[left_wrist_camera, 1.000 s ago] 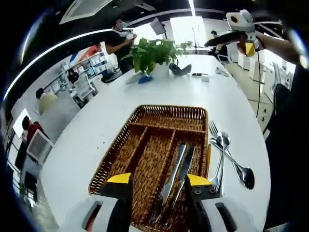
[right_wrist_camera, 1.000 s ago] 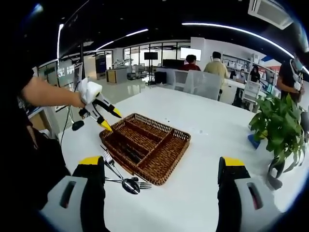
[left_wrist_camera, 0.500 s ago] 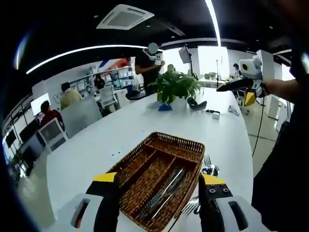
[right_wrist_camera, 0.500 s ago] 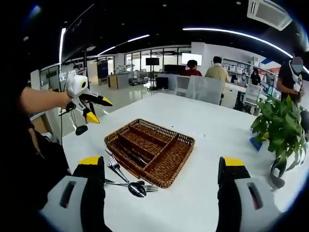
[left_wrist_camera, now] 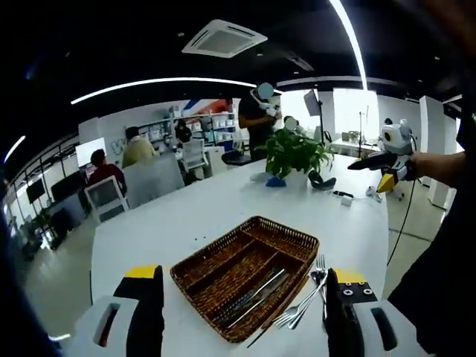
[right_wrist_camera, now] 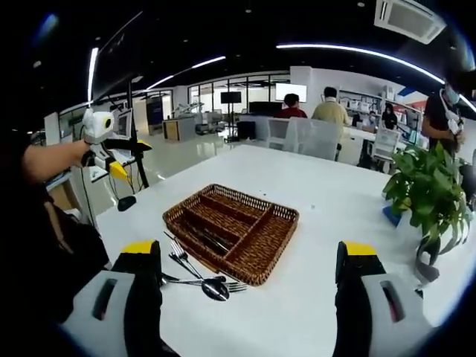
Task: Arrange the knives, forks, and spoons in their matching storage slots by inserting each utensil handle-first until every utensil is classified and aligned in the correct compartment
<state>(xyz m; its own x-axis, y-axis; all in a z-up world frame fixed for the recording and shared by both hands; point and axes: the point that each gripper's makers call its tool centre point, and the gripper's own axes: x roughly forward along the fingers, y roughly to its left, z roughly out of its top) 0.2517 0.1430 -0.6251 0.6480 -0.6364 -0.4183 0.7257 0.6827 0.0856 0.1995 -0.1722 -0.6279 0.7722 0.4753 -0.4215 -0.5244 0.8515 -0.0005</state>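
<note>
A brown wicker cutlery basket [left_wrist_camera: 223, 262] [right_wrist_camera: 260, 239] with long slots lies on the white table. Two knives [left_wrist_camera: 253, 292] [right_wrist_camera: 210, 239] lie in one long slot. Forks and spoons [left_wrist_camera: 303, 296] [right_wrist_camera: 195, 277] lie loose on the table beside the basket's long edge. My left gripper [left_wrist_camera: 245, 277] is open and empty, held high and back from the basket; it also appears, held in a hand, as the left gripper [right_wrist_camera: 103, 146]. My right gripper [right_wrist_camera: 249, 251] is open and empty, well short of the basket, and appears far right as the right gripper [left_wrist_camera: 385, 158].
A potted green plant [left_wrist_camera: 294, 152] [right_wrist_camera: 430, 199] stands at the table's far end, with a blue item [left_wrist_camera: 275, 181] and small dark objects [left_wrist_camera: 323, 181] near it. People and chairs are behind the table. A black cable [left_wrist_camera: 401, 216] hangs from the right gripper.
The left gripper has risen and drawn back from over the basket, so the basket looks smaller and farther. In the right gripper view it moved left, away from the basket.
</note>
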